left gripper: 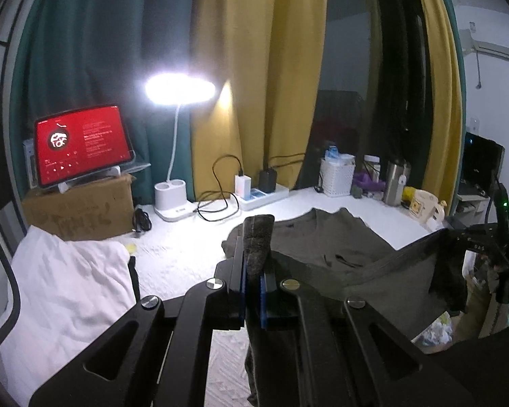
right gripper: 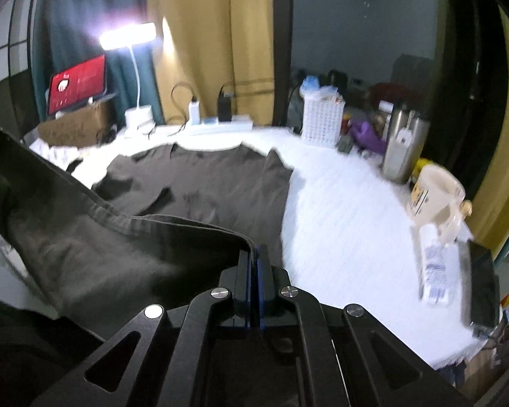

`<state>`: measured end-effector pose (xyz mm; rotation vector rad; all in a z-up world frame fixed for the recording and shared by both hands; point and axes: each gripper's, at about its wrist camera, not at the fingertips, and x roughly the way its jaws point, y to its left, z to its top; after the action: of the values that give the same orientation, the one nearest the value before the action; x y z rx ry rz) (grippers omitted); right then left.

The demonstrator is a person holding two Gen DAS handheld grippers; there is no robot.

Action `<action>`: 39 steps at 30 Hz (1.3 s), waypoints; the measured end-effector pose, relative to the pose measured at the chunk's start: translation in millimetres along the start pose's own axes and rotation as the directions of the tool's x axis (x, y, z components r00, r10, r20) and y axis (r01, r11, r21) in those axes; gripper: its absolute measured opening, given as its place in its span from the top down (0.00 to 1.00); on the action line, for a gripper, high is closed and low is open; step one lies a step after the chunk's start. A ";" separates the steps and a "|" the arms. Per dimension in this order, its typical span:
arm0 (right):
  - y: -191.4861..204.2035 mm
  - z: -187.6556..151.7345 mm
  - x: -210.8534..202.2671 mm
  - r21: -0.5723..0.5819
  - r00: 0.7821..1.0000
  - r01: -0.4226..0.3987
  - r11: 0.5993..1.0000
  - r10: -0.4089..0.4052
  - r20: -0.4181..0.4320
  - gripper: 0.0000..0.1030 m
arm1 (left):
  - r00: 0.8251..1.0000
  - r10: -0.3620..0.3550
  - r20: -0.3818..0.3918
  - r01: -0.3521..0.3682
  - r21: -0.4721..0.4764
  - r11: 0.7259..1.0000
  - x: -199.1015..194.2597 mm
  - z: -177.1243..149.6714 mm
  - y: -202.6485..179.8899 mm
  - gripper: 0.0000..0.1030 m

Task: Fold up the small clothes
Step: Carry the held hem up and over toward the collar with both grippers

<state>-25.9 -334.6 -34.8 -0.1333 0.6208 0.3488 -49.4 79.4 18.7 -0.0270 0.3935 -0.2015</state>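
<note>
Left gripper (left gripper: 252,281): clenched on a bunched hem corner of the dark olive garment (left gripper: 325,237). Right gripper (right gripper: 254,271): clenched on the opposite end of the same hem, cloth pinched between its pads. The garment's far half, neckline end, lies flat on the white bed (right gripper: 339,224) toward the edge lined with a lamp (left gripper: 173,200) and power strip (left gripper: 264,195); its near edge hangs raised between the two grippers. Judgement: the first fold is in hand. The next move calls for carrying the hem evenly toward the neckline, keeping it taut and level, then releasing both corners together.
</note>
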 end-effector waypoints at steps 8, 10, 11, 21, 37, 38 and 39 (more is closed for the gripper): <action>-17.3 38.7 6.4 0.016 0.996 0.033 0.999 -0.034 0.086 0.98 | 0.998 0.063 0.028 -0.063 -0.025 0.998 16.6 15.4 14.7 0.96; -19.9 48.0 9.8 0.015 0.994 0.043 0.999 -0.044 0.102 0.98 | 0.997 0.067 0.043 -0.066 -0.026 0.997 20.2 21.7 15.9 0.96; -21.2 52.7 11.6 0.017 0.993 0.044 0.999 -0.046 0.109 0.98 | 0.996 0.070 0.049 -0.069 -0.025 0.997 23.0 25.1 17.0 0.96; -25.8 94.1 42.0 0.004 0.991 0.042 0.999 -0.042 0.124 0.98 | 0.989 0.130 0.065 -0.128 -0.036 0.991 55.6 46.7 30.9 0.96; -47.9 133.0 123.7 0.020 0.998 0.013 1.000 -0.014 0.058 0.98 | 0.985 0.168 -0.044 -0.170 -0.026 0.985 147.2 62.1 55.4 0.96; -49.0 135.0 131.6 0.020 0.999 0.011 1.000 -0.012 0.049 0.98 | 0.984 0.168 -0.052 -0.170 -0.024 0.985 152.7 62.2 57.0 0.96; -49.4 136.0 136.3 0.021 0.999 0.011 1.000 -0.012 0.041 0.98 | 0.983 0.171 -0.064 -0.173 -0.024 0.985 161.1 62.3 59.7 0.96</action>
<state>169.3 -311.9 -4.6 -0.1092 0.5829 0.3333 131.4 104.8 11.4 -0.0157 0.4578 -0.0261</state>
